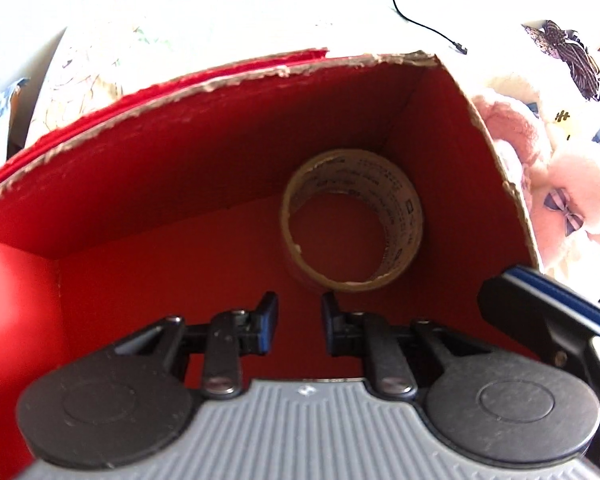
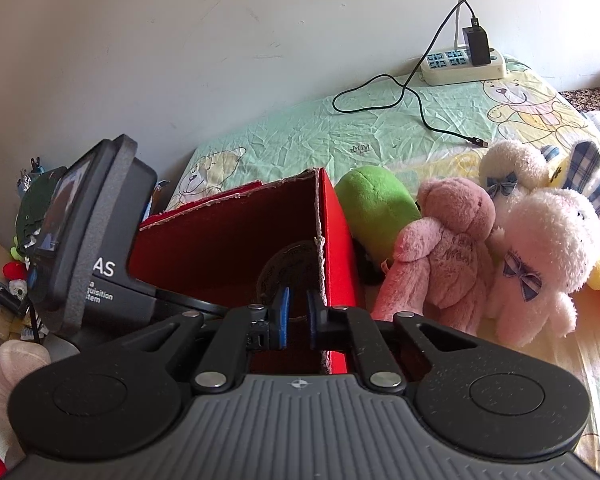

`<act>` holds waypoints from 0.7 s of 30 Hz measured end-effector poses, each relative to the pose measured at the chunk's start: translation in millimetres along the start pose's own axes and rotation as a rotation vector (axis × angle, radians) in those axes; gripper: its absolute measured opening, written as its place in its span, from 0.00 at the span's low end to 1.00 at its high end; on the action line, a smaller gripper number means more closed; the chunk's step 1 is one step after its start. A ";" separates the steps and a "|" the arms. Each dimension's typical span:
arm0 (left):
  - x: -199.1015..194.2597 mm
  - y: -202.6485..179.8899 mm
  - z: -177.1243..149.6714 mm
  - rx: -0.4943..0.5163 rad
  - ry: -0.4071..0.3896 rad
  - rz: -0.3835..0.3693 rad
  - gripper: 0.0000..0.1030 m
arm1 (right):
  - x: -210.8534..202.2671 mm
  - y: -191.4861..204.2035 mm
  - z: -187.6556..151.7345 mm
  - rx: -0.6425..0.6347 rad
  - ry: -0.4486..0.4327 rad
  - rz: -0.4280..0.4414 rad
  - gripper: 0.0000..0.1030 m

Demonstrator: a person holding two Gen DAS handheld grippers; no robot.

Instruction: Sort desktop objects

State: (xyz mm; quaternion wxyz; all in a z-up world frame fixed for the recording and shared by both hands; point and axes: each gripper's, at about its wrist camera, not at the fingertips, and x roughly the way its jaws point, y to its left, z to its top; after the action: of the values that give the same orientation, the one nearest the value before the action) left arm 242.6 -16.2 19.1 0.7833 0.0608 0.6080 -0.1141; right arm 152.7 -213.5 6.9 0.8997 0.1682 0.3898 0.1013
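Brown cardboard-cored tape roll (image 1: 352,220) in the red cardboard box (image 1: 180,184): light and stiff, I judge, best pinched across its wall; left gripper (image 1: 299,322) and right gripper (image 2: 297,318) both parted, empty.

One red box (image 2: 340,240), one tape roll (image 1: 352,220), four plush toys (image 2: 440,256), maybe more, one power strip (image 2: 462,66).

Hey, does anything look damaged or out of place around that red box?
Yes. The red box has torn, ragged top edges showing bare cardboard, as if its flaps were ripped off. The tape roll inside rests near the right wall. A loose charger cable trails unplugged across the sheet.
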 end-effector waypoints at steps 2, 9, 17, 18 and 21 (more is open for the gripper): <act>1.0 0.2 1.7 -0.001 0.005 0.000 0.16 | 0.2 0.3 0.1 -0.008 -0.001 -0.002 0.06; 0.6 5.7 5.1 -0.002 0.021 -0.008 0.16 | -0.4 -0.5 -2.3 -0.021 -0.018 0.001 0.06; -8.1 9.9 5.3 0.002 0.006 0.009 0.16 | -0.8 -0.3 -5.5 -0.029 -0.038 0.001 0.06; -9.4 10.0 5.2 0.003 0.003 0.014 0.16 | -1.1 -0.2 -5.8 -0.030 -0.040 0.001 0.06; -13.7 10.3 5.1 0.009 -0.007 0.031 0.16 | -1.2 1.8 -7.5 -0.046 -0.052 -0.008 0.06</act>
State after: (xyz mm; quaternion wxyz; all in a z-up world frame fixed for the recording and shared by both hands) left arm 246.8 -5.9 33.1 0.7869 0.0731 0.6037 -0.1048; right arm 146.3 -210.5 3.6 0.9136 0.1485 0.3645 0.1023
